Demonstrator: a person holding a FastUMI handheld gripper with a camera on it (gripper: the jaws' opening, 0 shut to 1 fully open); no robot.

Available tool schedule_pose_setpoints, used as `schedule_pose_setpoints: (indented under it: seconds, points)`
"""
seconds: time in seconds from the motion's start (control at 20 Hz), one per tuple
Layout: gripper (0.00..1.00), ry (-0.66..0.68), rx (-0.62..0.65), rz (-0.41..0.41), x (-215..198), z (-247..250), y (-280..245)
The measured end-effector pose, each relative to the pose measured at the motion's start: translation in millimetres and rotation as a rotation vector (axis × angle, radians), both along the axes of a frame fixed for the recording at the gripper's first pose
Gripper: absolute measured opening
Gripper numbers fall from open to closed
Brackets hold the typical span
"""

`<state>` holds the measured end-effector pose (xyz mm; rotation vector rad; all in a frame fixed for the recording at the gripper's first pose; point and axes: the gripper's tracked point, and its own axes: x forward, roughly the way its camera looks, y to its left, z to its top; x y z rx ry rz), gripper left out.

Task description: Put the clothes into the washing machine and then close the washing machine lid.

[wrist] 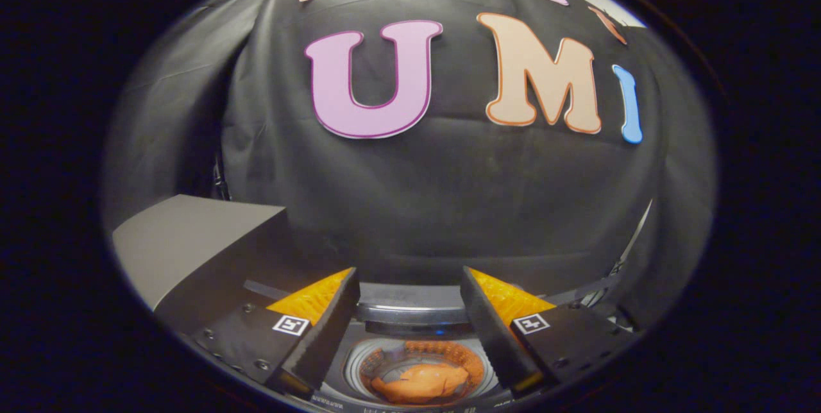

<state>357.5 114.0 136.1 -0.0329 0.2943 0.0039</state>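
Note:
My gripper (410, 285) hangs above the washing machine (417, 336) with its two fingers spread wide and nothing between them. Below and between the fingers, the machine's round drum opening (420, 368) shows, and an orange garment (420, 381) lies inside it. The raised back edge of the machine, where the lid (414, 313) seems to stand up, sits just beyond the opening. I cannot tell for sure how far the lid is lifted.
A grey box-like surface (186, 240) rises to the left of the fingers, close to the machine. The black cloth wall (449, 195) stands right behind the machine. A thin metal frame piece (632, 240) runs at the right.

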Motion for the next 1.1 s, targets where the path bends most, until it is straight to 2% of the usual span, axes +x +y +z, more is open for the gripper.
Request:
schedule_pose_setpoints:
  seconds: [0.2,0.5,0.85,1.1]
  points:
    - [0.99,-0.020,-0.012,0.006,-32,-5,-6]
    - [0.99,-0.056,0.018,0.016,-60,1,-11]
    - [0.99,-0.187,0.069,0.036,-110,8,-24]
    - [0.99,-0.282,0.046,0.054,-159,5,-43]
